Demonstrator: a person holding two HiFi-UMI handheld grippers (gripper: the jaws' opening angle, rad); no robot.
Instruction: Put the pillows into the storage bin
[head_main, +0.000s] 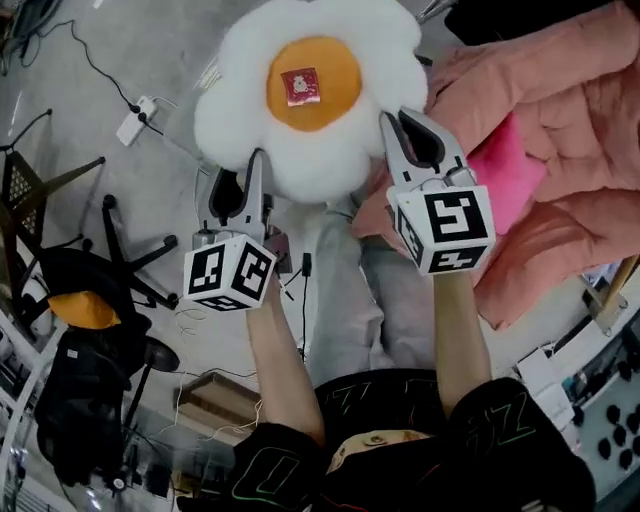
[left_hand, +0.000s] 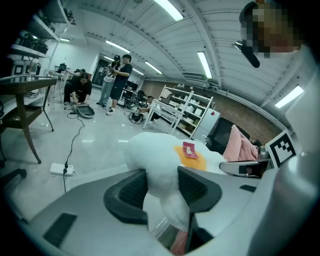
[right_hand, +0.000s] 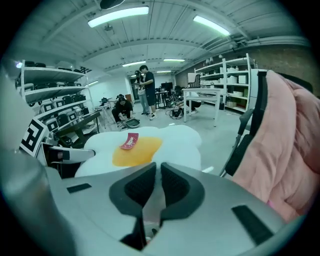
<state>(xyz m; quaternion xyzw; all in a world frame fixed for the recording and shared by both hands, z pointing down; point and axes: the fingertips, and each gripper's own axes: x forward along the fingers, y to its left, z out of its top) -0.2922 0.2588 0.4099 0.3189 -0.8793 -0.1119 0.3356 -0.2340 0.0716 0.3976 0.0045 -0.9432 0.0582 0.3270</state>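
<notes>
The flower-shaped pillow (head_main: 250, 95) is held up in the air beside a pink blanket (head_main: 560, 130), with the left gripper (head_main: 245, 165) clamped part-open around one petal and the right gripper (head_main: 405, 125) pinched almost shut on its edge.

The person wears a black green-lettered shirt (head_main: 480, 450) and grey trousers (head_main: 372, 300). The grey left tongs (head_main: 243, 165) and right tongs (head_main: 405, 125) have black ribbed pads (right_hand: 134, 189) and black-marked white cubes (head_main: 445, 228).
</notes>
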